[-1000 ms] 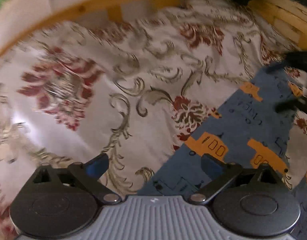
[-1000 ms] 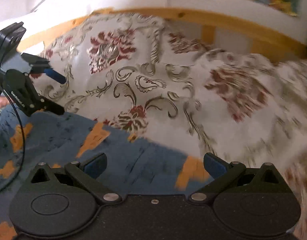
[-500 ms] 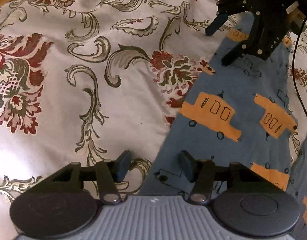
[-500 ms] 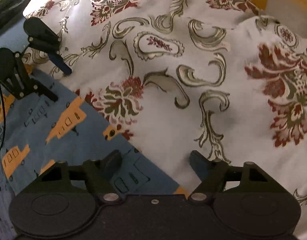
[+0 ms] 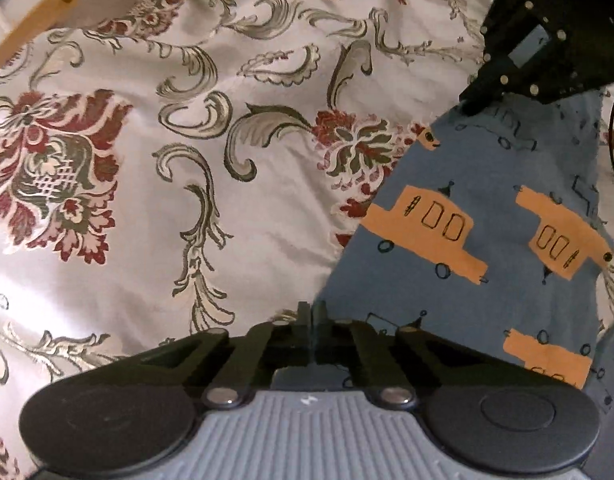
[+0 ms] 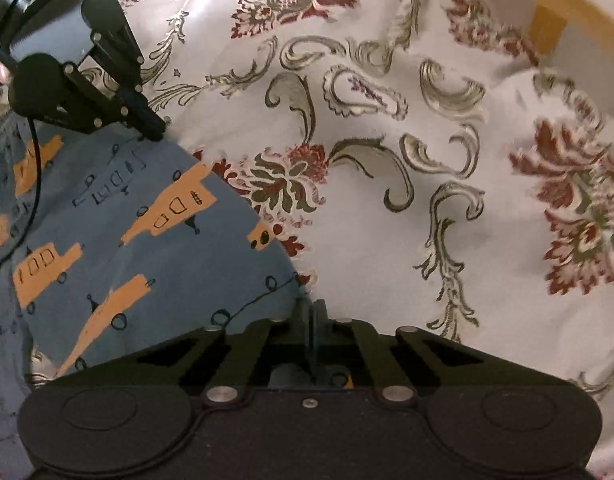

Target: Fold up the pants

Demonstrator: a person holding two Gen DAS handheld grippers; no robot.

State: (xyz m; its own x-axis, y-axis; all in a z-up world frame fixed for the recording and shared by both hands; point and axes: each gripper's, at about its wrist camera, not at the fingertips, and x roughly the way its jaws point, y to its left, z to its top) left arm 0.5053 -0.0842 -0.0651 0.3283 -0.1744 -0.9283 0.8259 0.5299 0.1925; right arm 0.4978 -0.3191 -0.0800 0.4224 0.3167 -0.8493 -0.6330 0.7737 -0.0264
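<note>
Where both were gaping half a second ago, the left gripper [image 5: 312, 314] and right gripper [image 6: 314, 312] are now pinching the blue orange-truck-print cotton pants [image 5: 467, 208] hem between closed fingers.

1. Pants [image 5: 467, 208] cut off at the right and bottom edges of the left wrist view, waistband and leg ends out of sight.
2. Same pants [image 6: 107, 232] running off the left edge of the right wrist view.
3. Fabric at the left gripper [image 5: 312, 316] fingertips hidden behind its own body.
4. Right gripper [image 6: 314, 312] likewise masking its pinch.
5. Wooden bed frame [image 6: 547, 28] blurred, clipped at the corner.
</note>
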